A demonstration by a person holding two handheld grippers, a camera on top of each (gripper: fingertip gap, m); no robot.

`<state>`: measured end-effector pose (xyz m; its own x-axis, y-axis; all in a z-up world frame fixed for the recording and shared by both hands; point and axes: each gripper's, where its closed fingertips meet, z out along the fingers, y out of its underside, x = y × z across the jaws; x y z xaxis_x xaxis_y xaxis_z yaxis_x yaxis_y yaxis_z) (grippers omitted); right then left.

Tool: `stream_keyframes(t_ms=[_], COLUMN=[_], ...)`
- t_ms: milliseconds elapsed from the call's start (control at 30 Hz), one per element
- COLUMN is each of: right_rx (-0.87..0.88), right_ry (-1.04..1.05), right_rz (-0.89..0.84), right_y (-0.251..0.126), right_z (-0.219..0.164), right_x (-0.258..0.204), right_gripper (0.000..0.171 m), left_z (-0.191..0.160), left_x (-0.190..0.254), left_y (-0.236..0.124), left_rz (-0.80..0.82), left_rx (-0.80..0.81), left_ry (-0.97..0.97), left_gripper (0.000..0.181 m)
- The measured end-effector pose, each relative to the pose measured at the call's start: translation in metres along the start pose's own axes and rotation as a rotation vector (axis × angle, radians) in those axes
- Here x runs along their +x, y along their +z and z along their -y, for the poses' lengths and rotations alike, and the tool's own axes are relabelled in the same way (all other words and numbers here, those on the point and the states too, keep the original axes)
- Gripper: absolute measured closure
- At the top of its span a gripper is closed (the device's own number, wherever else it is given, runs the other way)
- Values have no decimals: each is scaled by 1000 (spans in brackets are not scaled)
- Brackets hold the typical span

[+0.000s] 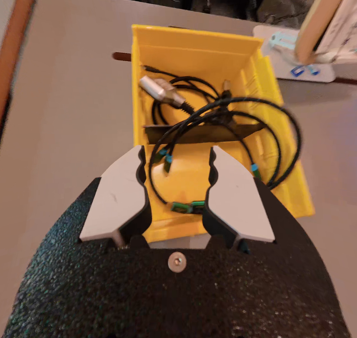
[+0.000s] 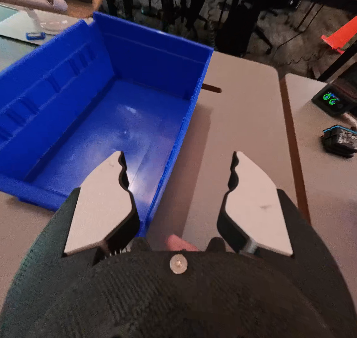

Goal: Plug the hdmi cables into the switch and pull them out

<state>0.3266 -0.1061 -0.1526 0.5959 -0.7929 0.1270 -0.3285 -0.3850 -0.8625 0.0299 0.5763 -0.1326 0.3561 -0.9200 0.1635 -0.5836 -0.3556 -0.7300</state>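
1. The left tool, its grey-and-black jaws spread wide and gripping nothing, hangs over the near end of a yellow plastic storage bin standing on the grey bench.
2. Inside the yellow bin, thin black cables lie in loose, tangled loops, some spilling over the bin's right wall; a green-and-black plug rests on the bin floor at its near end, between the tool's fingers.
3. A silvery metal connector lies toward the bin's far left corner, beyond a dark divider across the bin's middle.
4. No switch can be made out in either view.
5. The right tool, also wide open and empty, hovers above the near right wall of a blue plastic bin with nothing visible inside.
6. The step in hand looks like picking a cable end out of the yellow bin. It would go best by closing on the rigid plug body rather than the cord, squarely across its flat faces.
7. Lifting slowly should stop the tangled loops from dragging their neighbours or snagging the bin's wall.
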Motion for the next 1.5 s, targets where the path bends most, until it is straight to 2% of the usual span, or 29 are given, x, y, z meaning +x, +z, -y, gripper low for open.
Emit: stream_keyframes(t_ms=[100,167,233,333,433,500,600,733,800,867,967,1100,1233,1367,1500], right_rx=[43,68,68,27,4,14,9,3,8,22,47,35,16,58,131], right_ry=[-10,-32,-57,-95,-101,-96,-114,-150,-144,-136,-117,-119,-98,-104,-139], right_rz=[-16,-27,-35,-56,-81,-66,-54,-65,-66,-71,-72,-82,-71,-69,-36], right_y=[-10,-13,-15,-15,-14,-12,-9,-8,-8,-10,-11,-8,-4,-10,-18], right_z=[12,16,15,5,0,1,2,2,3,5,8,2,-4,7,27], right_x=[1,0,2,9,17,15,10,8,8,9,10,14,15,11,-10], right_gripper=[66,67,68,69,69,69,69,70,70,71,73,76,75,76,75], left_z=[26,39,47,50,35,36,42,45,43,43,55,90,136,185,217], left_x=[25,19,11,13,10,2,-1,-8,-16,-21,-19,4,26,66,122], left_y=[17,34,50,68,82,89,100,116,119,122,122,99,49,-22,-107], left_rz=[-100,-65,-37,-44,28,93,104,132,192,222,185,11,-52,-135,-122], left_rx=[-58,-92,-111,-127,-193,-172,-145,-140,-167,-173,-78,121,326,560,792], left_ry=[-157,-253,-368,-525,-531,-496,-538,-566,-507,-400,-387,-335,-171,2,291], left_gripper=[110,108,117,105,98,105,109,128,148,152,156,161,161,162,161])
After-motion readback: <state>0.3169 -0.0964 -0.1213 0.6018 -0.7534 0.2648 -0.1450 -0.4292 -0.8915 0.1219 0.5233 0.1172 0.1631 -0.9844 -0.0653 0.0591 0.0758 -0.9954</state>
